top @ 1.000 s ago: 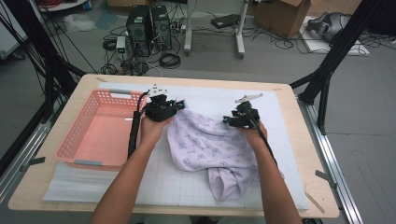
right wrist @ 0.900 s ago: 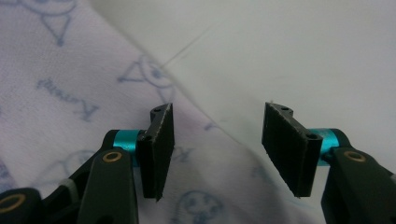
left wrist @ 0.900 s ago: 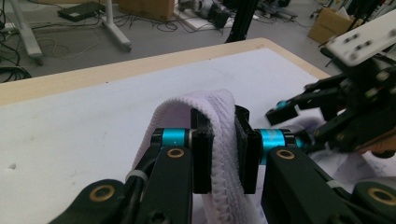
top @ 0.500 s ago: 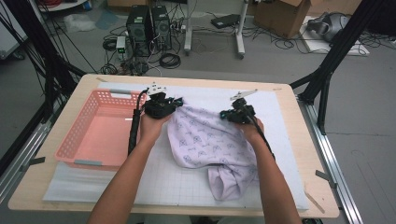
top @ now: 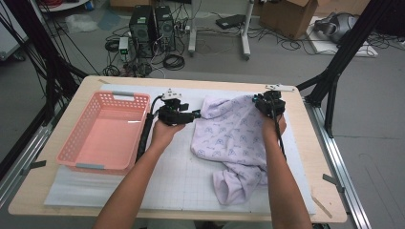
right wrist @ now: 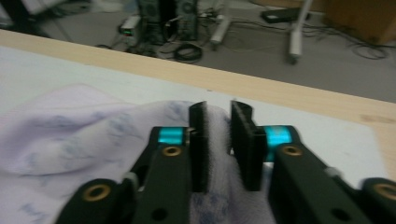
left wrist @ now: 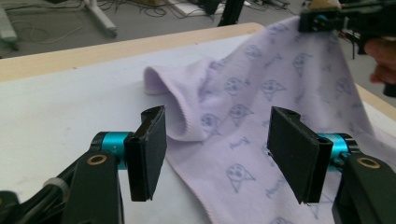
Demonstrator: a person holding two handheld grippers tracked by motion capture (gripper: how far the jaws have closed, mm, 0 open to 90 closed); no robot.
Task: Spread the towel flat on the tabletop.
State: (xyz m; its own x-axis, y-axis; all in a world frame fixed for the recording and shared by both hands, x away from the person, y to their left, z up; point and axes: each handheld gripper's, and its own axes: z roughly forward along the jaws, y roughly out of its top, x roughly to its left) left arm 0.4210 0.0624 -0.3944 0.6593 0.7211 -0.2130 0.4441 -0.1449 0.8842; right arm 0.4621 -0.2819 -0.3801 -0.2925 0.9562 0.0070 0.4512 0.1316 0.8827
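One lilac printed garment (top: 234,143) lies on the worktop (top: 296,205) right of centre, its far right corner lifted. The right hand-held gripper (top: 270,106) pinches that corner, though its jaws have just been opening a little around the cloth. The left hand-held gripper (top: 193,116) has just spread its jaws, with a folded edge lying loose between them. The likely risk: the loosening right pinch drops the corner and the cloth bunches. Count: one garment, one pink basket (top: 102,136), two hand-held grippers.
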